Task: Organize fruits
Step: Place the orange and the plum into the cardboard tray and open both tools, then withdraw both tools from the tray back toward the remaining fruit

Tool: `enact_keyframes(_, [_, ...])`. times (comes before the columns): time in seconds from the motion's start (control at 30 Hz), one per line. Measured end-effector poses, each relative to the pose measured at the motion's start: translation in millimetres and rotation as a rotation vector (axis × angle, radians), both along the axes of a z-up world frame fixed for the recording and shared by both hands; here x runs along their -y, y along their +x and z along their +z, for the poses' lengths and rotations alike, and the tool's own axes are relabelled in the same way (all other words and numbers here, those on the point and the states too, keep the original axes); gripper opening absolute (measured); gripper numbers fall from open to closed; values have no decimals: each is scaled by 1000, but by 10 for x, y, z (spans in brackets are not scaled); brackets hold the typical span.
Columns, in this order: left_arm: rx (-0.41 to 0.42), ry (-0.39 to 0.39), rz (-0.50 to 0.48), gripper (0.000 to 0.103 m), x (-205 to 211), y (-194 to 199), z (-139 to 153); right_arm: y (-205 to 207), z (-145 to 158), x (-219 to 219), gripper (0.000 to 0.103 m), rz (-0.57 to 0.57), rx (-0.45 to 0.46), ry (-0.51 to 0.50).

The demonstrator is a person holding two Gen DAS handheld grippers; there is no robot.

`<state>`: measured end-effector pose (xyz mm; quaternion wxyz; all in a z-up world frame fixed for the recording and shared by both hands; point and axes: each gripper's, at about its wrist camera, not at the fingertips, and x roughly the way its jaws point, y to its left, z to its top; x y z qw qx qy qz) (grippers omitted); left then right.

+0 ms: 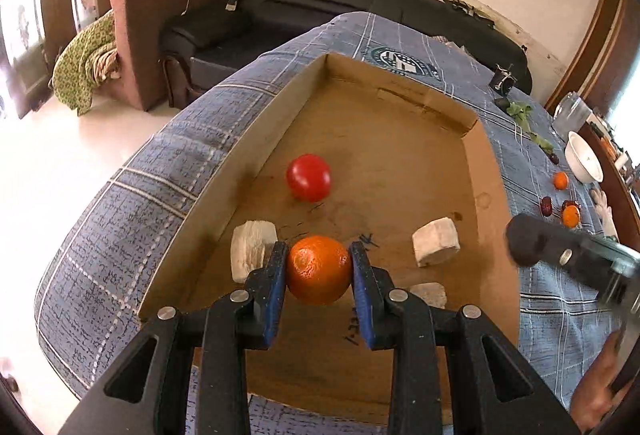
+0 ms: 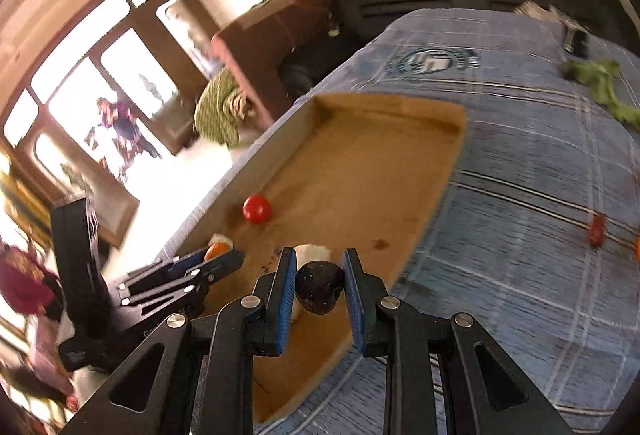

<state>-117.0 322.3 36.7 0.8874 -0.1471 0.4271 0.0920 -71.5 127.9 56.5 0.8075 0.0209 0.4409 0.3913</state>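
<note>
Left gripper [image 1: 319, 267]: jaws closed on an orange [image 1: 319, 269], both blue pads pressing its sides. The fruit hangs above the near end of the cardboard tray [image 1: 486, 171], between the tray's left and right walls.

Right gripper [image 2: 319, 289]: jaws closed on a dark, round, speckled fruit [image 2: 319, 289], probably an avocado or similar; exact type cannot be confirmed. It is held above the tray's near right corner, close to the right wall. In the left wrist view the right gripper [image 1: 560, 255] appears blurred just outside that wall.

Tray contents, near to far: three pale cut chunks [image 1: 436, 241] near the front end, one by the left wall, one toward the right wall and one at the front between them; then a red tomato [image 1: 308, 177] near the left wall, about midway along. The far half of the tray floor carries nothing.

Key relation: each fruit's release point lies almost directly below its gripper. The tray's long axis runs away from both grippers. The left gripper is nearer the left wall and the tomato; the right gripper is nearer the right wall.

Beyond the right wall, on the blue checked cloth [image 1: 120, 219]: two small oranges [image 1: 561, 180], dark red fruits [image 1: 546, 206], a white bowl [image 1: 584, 163] and green leaves [image 1: 520, 112] near the far right edge.

Judgement: two placements are pending; more fruit remains outside.
</note>
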Motion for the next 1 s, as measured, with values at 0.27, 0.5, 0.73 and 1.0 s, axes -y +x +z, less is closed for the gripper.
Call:
enact_keyframes(0.27, [61, -59, 64, 30, -192, -145, 113, -337, -200, -359, 27, 84, 96, -173])
enact_keyframes(0.5, [122, -83, 102, 36, -267, -274, 306, -513, -278, -452, 27, 127, 105, -209])
enact_keyframes(0.73, [156, -79, 100, 44, -200, -353, 456, -651, -241, -450, 31, 157, 118, -202])
enact_keyframes(1.0, [174, -68, 91, 51, -115, -406, 585, -683, 35, -187, 56, 100, 170, -124])
